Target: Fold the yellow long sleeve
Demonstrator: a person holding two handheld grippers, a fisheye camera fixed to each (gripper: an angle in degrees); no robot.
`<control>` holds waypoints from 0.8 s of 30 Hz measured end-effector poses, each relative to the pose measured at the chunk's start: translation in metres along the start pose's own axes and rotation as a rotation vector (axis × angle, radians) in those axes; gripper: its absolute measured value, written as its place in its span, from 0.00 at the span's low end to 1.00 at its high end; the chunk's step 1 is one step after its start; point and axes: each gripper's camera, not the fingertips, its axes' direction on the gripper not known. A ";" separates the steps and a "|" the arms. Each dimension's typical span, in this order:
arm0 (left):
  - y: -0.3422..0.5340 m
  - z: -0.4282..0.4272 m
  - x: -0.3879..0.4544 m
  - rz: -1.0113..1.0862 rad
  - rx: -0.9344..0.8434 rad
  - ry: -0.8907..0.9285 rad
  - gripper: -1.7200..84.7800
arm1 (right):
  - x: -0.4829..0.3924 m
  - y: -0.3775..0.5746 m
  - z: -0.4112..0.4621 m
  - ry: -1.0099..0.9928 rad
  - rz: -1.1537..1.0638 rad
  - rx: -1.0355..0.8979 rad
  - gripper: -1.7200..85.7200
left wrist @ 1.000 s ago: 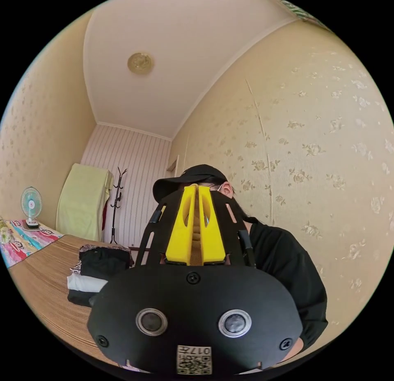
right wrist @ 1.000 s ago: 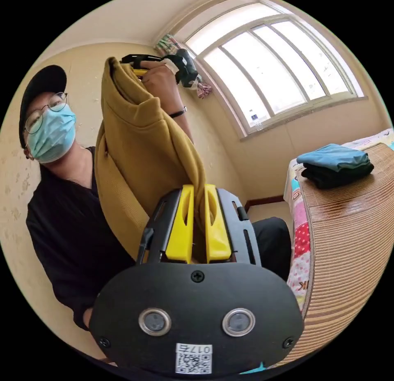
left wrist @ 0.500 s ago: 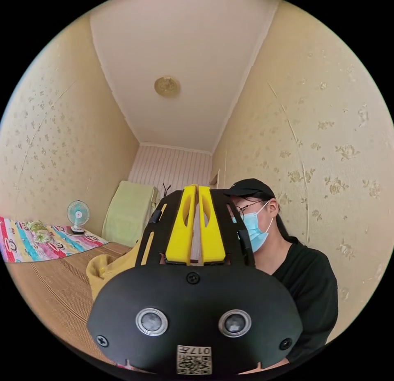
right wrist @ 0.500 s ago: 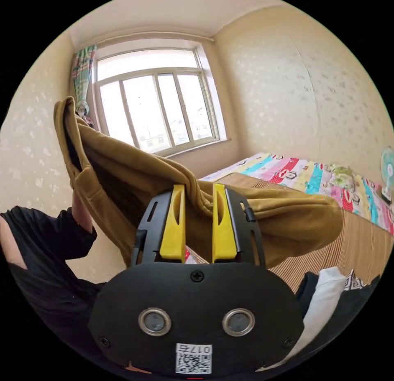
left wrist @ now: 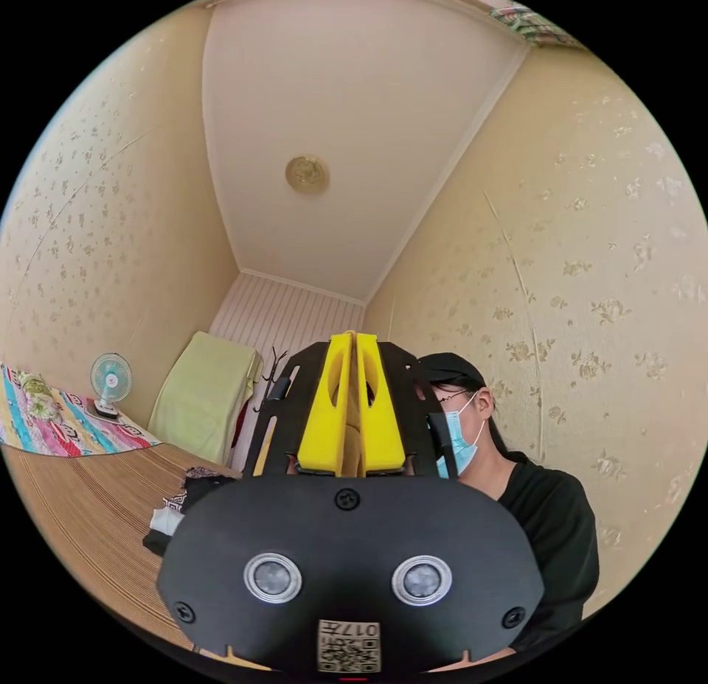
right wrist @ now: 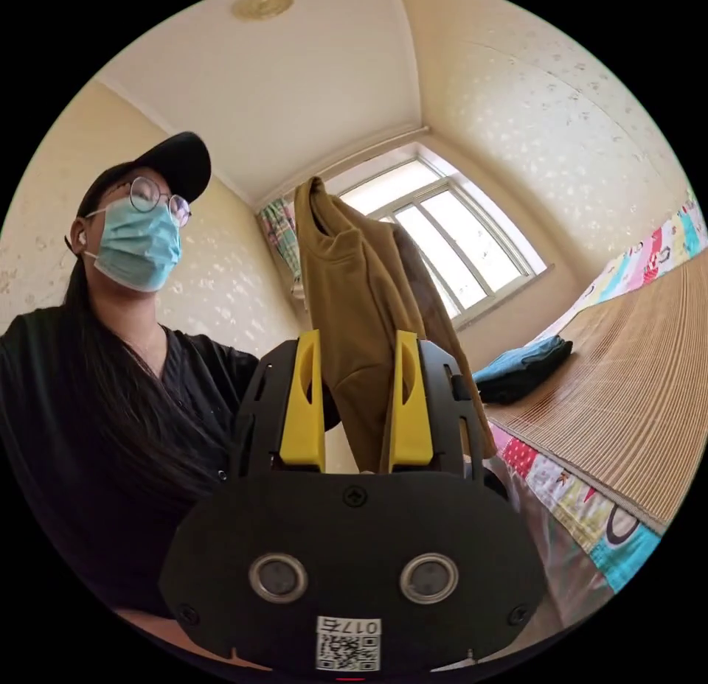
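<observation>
The yellow long sleeve (right wrist: 354,286), a mustard ribbed top, hangs upright in the right gripper view, bunched, with its top edge high in front of the window. My right gripper (right wrist: 358,337) is open, its yellow jaws wide apart, and the lower cloth passes between them. In the left gripper view my left gripper (left wrist: 352,337) is shut, with a thin strip of the mustard cloth (left wrist: 354,426) pinched between its jaws. The rest of the garment is hidden behind that gripper's body.
A person in black (right wrist: 133,330) stands close behind the garment, by the wall. A bed with a woven mat (right wrist: 634,389) and a patterned quilt (right wrist: 582,500) carries folded blue and dark clothes (right wrist: 523,367). Another folded stack (left wrist: 184,492), a fan (left wrist: 110,382) and a coat stand (left wrist: 269,367) lie further off.
The right jaws have spread wider around the cloth. The garment has gone from draped across the right gripper view to hanging upright. Both cameras have swung; the left jaws stay pinched.
</observation>
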 end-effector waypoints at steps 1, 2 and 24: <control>-0.001 0.000 0.002 0.003 0.001 0.003 0.01 | -0.003 -0.002 0.006 0.012 -0.010 -0.026 0.17; -0.003 -0.001 0.006 0.009 -0.003 0.006 0.01 | -0.004 -0.005 0.018 0.045 -0.011 -0.077 0.17; 0.003 -0.032 0.136 0.365 0.099 -1.007 0.01 | -0.246 -0.169 0.074 1.163 -0.592 0.380 0.05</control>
